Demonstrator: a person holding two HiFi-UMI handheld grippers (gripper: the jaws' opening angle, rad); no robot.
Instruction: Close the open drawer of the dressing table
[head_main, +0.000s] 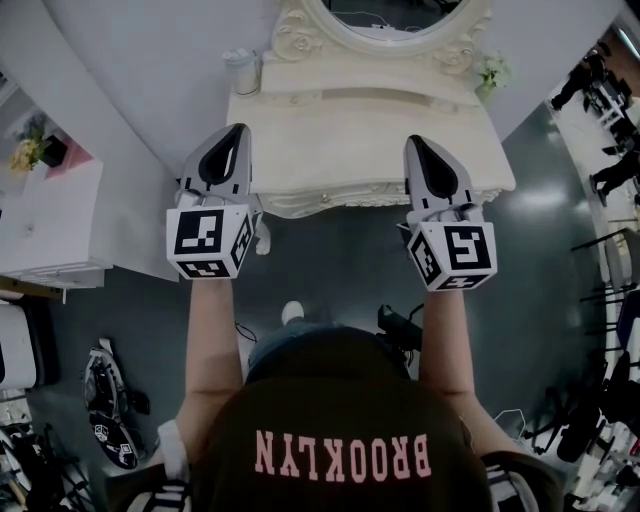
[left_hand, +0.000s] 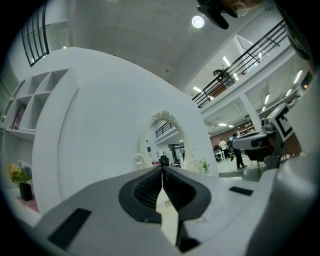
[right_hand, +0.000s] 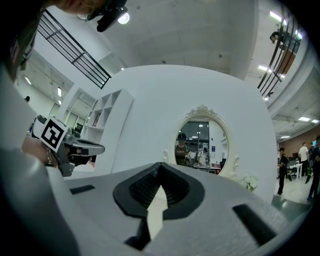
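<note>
The cream dressing table (head_main: 330, 125) with an oval mirror (head_main: 385, 20) stands in front of me. Its carved front edge (head_main: 340, 200) looks flush; I cannot make out a drawer standing out from here. My left gripper (head_main: 240, 131) hovers over the table's left front corner, shut and empty. My right gripper (head_main: 412, 142) hangs over the right front part, also shut with nothing held. In the left gripper view the shut jaws (left_hand: 162, 168) point level at the mirror (left_hand: 167, 142). The right gripper (right_hand: 160, 165) likewise faces the mirror (right_hand: 202, 142).
A small pale jar (head_main: 242, 70) and a flower sprig (head_main: 491, 70) stand at the table's back corners. A white cabinet (head_main: 55, 225) is at the left beside a white wall panel (head_main: 130, 120). Bags (head_main: 105, 400) and gear lie on the dark floor.
</note>
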